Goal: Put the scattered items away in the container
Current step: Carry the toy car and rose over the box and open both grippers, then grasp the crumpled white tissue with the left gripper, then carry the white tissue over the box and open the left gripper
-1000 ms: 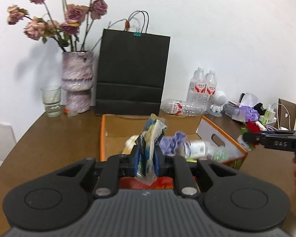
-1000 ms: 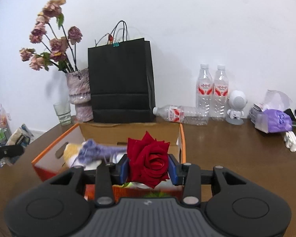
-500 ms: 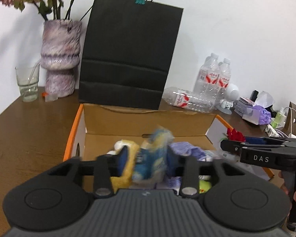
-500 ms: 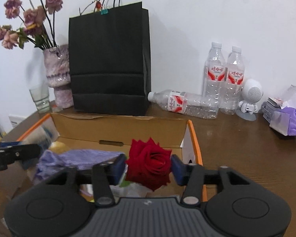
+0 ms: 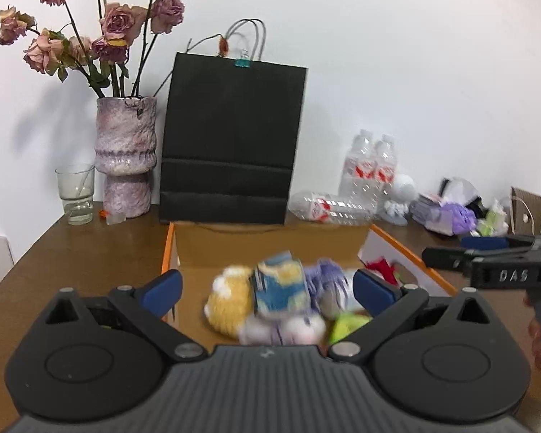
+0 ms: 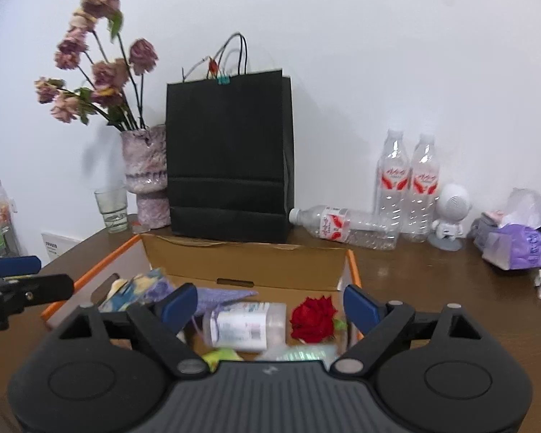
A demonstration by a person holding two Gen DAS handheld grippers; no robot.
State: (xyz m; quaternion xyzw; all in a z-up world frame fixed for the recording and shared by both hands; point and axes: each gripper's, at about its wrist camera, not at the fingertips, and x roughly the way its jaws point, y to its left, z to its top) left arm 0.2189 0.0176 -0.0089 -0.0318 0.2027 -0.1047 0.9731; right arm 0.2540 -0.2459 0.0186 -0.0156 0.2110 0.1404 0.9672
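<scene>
The left gripper (image 5: 267, 285) has its jaws opening wide, and nothing is pressed between its blue pads (image 5: 162, 287). One second ago it pinched a blue and yellow packet (image 5: 279, 285); now the packet lies loose in the box (image 5: 270, 243), against a yellow plush (image 5: 229, 306) and a purple cloth (image 5: 326, 276). The right gripper (image 6: 267, 305) is opening too. The red rose (image 6: 313, 319) that it clamped before is now free, lying inside the box near the right wall, beside a white bottle (image 6: 243, 328). Both grippers hang over the near edge of the box. The box stands on the table (image 6: 432, 274), its far wall close to a black bag (image 6: 231, 158). A vase (image 5: 126, 155) and a glass (image 5: 75, 193) stand at the far left of the table.
</scene>
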